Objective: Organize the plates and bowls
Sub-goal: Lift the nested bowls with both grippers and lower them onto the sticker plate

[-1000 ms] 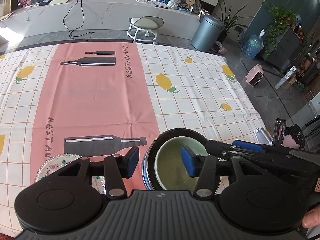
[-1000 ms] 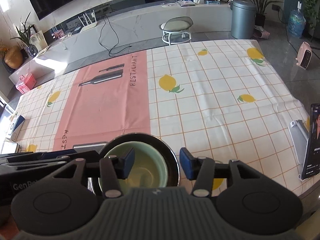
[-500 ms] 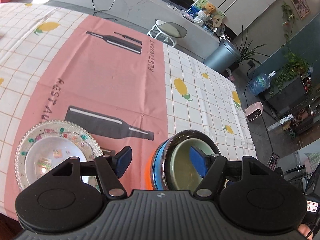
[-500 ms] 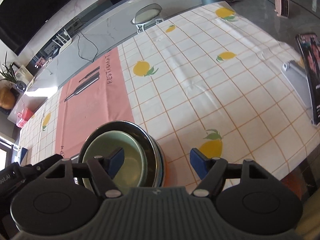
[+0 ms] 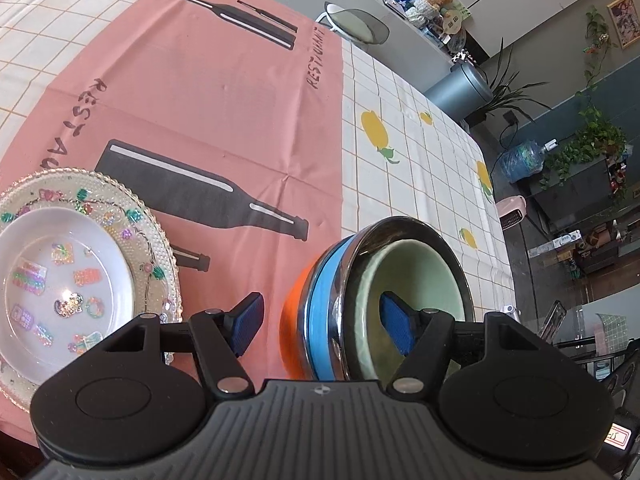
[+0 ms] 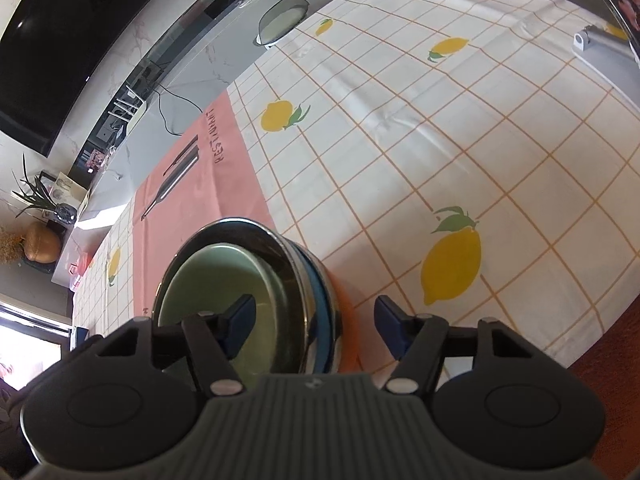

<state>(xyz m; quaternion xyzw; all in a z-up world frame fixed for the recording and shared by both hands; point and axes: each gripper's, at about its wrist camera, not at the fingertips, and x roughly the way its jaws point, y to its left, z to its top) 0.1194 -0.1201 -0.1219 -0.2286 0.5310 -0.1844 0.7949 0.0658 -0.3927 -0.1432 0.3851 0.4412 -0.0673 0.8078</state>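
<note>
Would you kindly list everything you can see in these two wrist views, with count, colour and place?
nested bowls: four, pale green inside steel, blue and orange, near table edge.
glass plate: one, clear beaded, on the pink runner, left of the bowls.
white dish: one, white with stickers, on the glass plate.
tablecloth: one, white grid with lemons, pink centre strip.
stool: one, white, beyond the table.
bin: one, grey, on the floor.
left hand-held gripper: one, black with blue pads, open, astride the bowls' left rim.
right hand-held gripper: one, same colours, open, astride their right rim.
</note>
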